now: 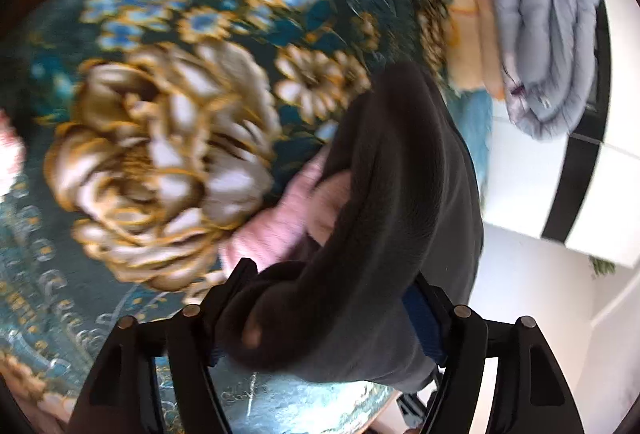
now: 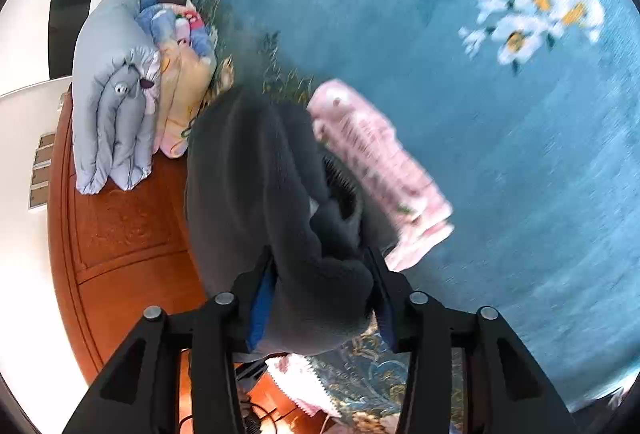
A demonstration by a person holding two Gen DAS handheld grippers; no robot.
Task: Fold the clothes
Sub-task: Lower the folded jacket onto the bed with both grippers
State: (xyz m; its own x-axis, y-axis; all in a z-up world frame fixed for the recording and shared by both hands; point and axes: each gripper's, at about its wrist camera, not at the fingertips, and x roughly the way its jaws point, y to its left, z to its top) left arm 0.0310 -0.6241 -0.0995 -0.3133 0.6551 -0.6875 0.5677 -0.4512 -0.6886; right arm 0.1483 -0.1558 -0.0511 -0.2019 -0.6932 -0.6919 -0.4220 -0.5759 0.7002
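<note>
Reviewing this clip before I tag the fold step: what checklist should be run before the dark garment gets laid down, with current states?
1. Left gripper shut on dark garment: ok.
2. Right gripper shut on same garment: ok.
3. Garment lifted off the floral bedspread: cannot tell.
4. Pink cloth tangled with the garment: cannot tell.
5. Folded quilt stack apart from the garment: ok.
6. Picture sharp enough to judge edges: not ok, blurred.

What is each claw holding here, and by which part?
Both hold the dark grey garment. The left claw is shut on a bunched fold of it; the right claw grips another bunched fold. Which part of the garment cannot be told.
</note>
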